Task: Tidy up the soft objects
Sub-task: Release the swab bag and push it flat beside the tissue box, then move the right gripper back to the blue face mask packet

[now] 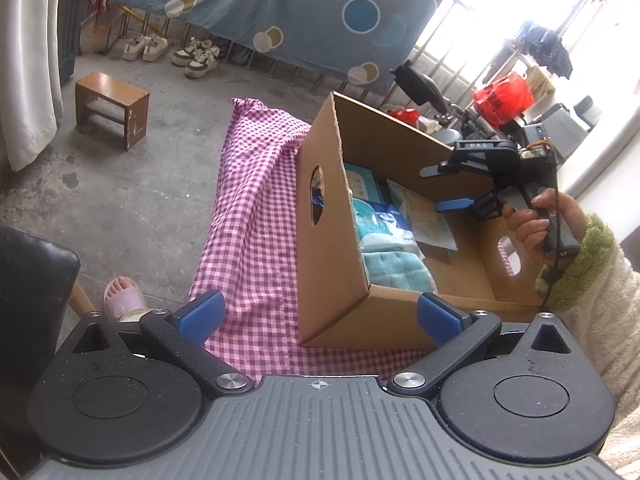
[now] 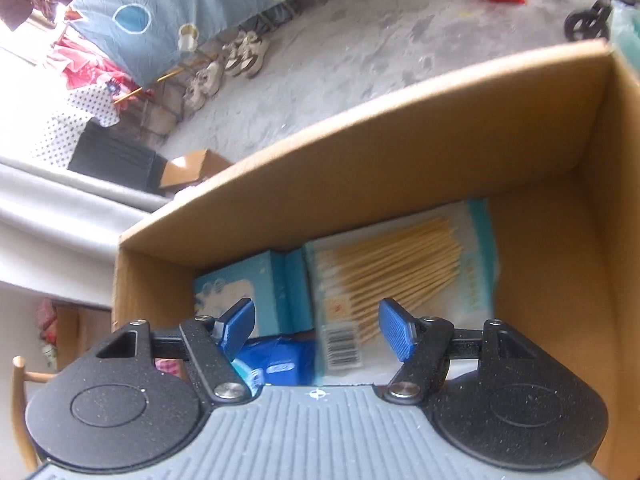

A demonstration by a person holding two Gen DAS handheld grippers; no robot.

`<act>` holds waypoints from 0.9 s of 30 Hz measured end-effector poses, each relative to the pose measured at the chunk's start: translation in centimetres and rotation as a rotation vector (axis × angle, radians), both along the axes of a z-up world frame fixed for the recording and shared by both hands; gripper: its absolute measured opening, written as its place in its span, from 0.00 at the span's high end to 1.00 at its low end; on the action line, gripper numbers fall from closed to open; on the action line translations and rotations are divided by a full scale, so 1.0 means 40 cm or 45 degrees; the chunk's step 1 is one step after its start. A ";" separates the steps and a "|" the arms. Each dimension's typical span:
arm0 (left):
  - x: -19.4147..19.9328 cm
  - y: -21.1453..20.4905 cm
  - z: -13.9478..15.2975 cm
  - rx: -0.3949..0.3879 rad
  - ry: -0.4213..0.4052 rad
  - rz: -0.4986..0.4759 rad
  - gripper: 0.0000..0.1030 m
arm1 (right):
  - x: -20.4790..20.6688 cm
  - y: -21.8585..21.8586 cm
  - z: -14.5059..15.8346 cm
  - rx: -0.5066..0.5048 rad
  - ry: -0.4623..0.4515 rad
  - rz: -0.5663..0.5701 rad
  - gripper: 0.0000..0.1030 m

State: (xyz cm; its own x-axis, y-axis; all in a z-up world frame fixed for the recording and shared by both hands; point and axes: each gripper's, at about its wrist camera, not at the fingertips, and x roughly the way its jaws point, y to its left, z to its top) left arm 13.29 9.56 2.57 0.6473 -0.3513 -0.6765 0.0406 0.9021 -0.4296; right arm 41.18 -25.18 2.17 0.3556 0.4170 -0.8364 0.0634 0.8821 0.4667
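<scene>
stool: one, small and wooden, far left on the concrete floor
shoes: two pairs lined up under the hanging sheet
cloth: one pink checked one under the box, near edge cut off by the gripper body
left gripper: jaws spread wide, nothing in them, sitting just in front of the box's near corner
box: one cardboard box, open top, oval handle holes in the sides
soft stuff: all in the box. I count one teal towel, a blue-white pack, a light blue carton and a swab pack, but they overlap, so edges are hard to make out
right gripper: also wide open and empty, poking into the box over the packs; its body hides whatever's nearest
hand: one, holding that gripper, fuzzy sleeve cut off at right
</scene>
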 end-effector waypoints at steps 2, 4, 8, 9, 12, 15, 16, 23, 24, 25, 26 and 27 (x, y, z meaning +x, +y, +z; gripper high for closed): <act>0.005 0.000 -0.005 -0.004 0.005 -0.004 0.01 | 0.005 -0.016 0.002 -0.169 -0.028 -0.037 0.30; 0.008 -0.001 -0.008 -0.007 0.007 -0.007 0.01 | 0.017 -0.020 -0.023 -0.271 -0.002 -0.056 0.30; 0.010 -0.001 -0.011 -0.010 0.010 -0.010 0.01 | 0.047 -0.003 -0.093 -0.308 0.083 -0.056 0.28; 0.009 -0.001 -0.013 -0.008 0.012 -0.008 0.01 | 0.050 0.007 -0.102 -0.320 0.079 -0.050 0.25; 0.008 -0.001 -0.014 0.003 0.021 -0.002 0.01 | 0.049 0.041 -0.106 -0.307 0.060 -0.011 0.21; 0.005 0.002 -0.014 0.012 0.024 0.011 0.01 | 0.042 0.056 -0.103 -0.350 0.037 0.033 0.20; 0.003 0.004 -0.014 0.010 0.024 0.016 0.01 | 0.039 0.055 -0.101 -0.353 0.030 0.041 0.20; -0.024 0.006 0.006 0.013 -0.003 0.033 0.01 | -0.046 -0.001 0.003 -0.308 -0.083 0.002 0.21; -0.030 0.007 0.010 0.012 -0.008 0.034 0.01 | -0.072 -0.008 0.031 -0.293 -0.112 0.007 0.21; -0.038 0.008 0.014 0.008 -0.016 0.036 0.01 | -0.099 -0.013 0.059 -0.280 -0.144 0.016 0.21; -0.045 0.010 0.018 0.004 -0.023 0.038 0.01 | -0.124 -0.021 0.095 -0.263 -0.183 0.026 0.21; -0.052 0.011 0.022 0.001 -0.029 0.039 0.01 | -0.156 -0.028 0.128 -0.241 -0.218 0.039 0.21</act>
State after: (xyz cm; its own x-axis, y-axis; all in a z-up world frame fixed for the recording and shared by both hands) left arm 11.21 10.01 3.45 0.6730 -0.3303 -0.6618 0.0224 0.9035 -0.4281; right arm 34.93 -26.29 7.30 0.4883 0.2711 -0.8295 -0.0302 0.9552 0.2944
